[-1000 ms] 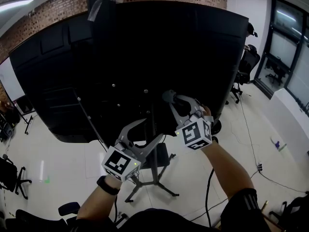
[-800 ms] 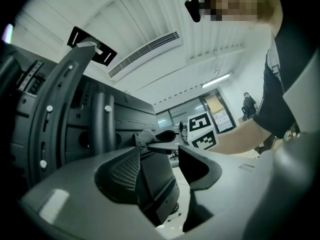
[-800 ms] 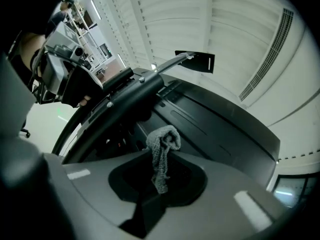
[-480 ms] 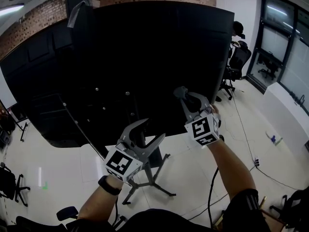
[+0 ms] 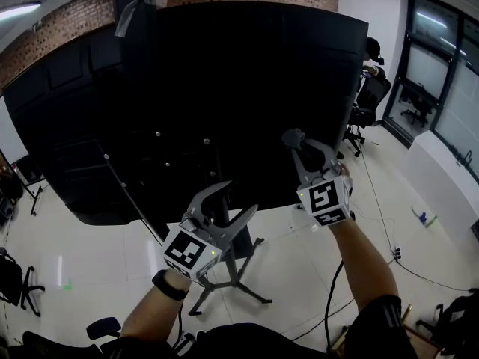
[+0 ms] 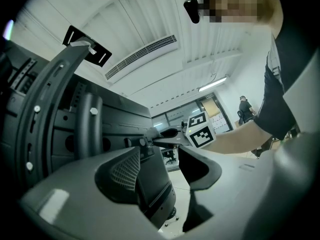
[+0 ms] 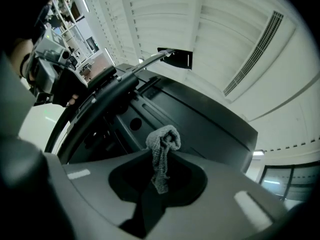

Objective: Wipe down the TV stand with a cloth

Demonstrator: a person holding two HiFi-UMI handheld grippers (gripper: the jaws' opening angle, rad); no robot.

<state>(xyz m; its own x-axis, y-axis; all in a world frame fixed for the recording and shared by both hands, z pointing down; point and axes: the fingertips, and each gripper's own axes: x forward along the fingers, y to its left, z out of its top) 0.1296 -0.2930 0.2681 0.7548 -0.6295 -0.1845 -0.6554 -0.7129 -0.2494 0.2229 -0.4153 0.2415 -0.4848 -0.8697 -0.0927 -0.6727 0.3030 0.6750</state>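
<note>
The TV stand [image 5: 227, 274] is a black column on splayed legs that carries a large black screen [image 5: 224, 73], seen from behind. My right gripper [image 5: 293, 137] is raised against the screen's lower right back, shut on a small grey cloth [image 7: 162, 151] that sticks up bunched between its jaws. The right gripper view shows the gripper [image 7: 160, 170] close to the black back panel [image 7: 200, 119]. My left gripper [image 5: 233, 200] hangs lower, in front of the stand's column, open with nothing in it. In the left gripper view its jaws [image 6: 160, 166] stand apart beside the column [image 6: 90, 129].
Office chairs stand at the right [image 5: 368, 99] and the lower left [image 5: 15, 275]. Cables [image 5: 389, 256] trail over the white floor at the right, near a white counter [image 5: 449, 167]. A grey strip [image 5: 138, 10] hangs at the screen's top left.
My right gripper has moved to the right along the screen's lower back, with the cloth still in it. The left gripper has hardly moved.
</note>
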